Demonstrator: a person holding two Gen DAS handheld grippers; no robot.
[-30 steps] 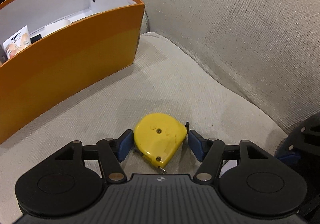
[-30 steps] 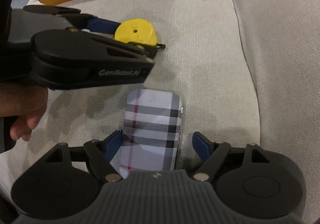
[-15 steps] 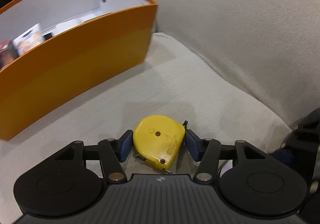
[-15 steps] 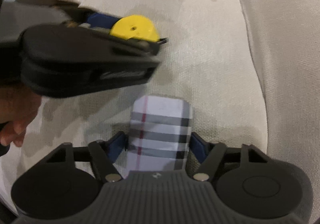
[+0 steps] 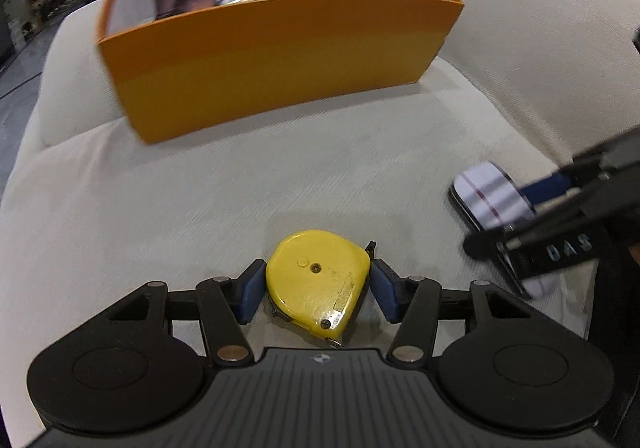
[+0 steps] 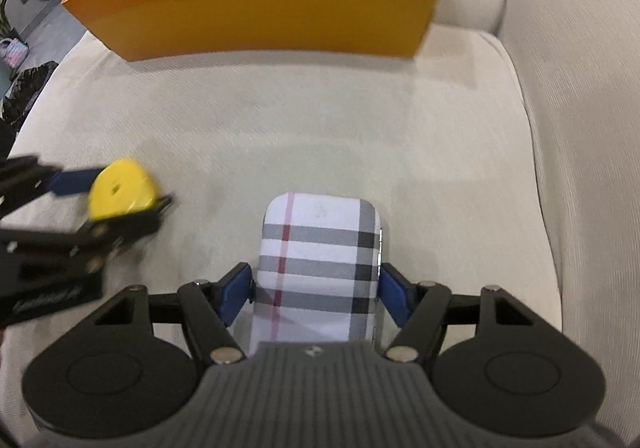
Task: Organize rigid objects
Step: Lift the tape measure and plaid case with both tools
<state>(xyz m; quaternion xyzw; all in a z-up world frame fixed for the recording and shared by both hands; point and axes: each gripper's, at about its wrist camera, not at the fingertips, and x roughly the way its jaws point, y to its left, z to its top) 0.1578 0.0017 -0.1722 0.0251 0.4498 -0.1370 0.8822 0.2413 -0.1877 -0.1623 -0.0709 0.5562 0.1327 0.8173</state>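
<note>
At lower centre of each wrist view, the left gripper (image 5: 318,290) clamped a flat yellow plastic tape measure (image 5: 318,276), and the right gripper (image 6: 316,290) clamped a plaid-patterned rectangular case (image 6: 320,268), long axis pointing up-frame. The open orange cardboard box (image 5: 276,68) stood beyond on the beige fabric sofa cushion (image 5: 180,188), across the upper frame, roughly equally near both. The left view showed more of its contents.

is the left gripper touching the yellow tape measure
Touching. The left wrist view shows both blue pads of the left gripper pressed against the sides of the yellow tape measure, with no gap.
</note>
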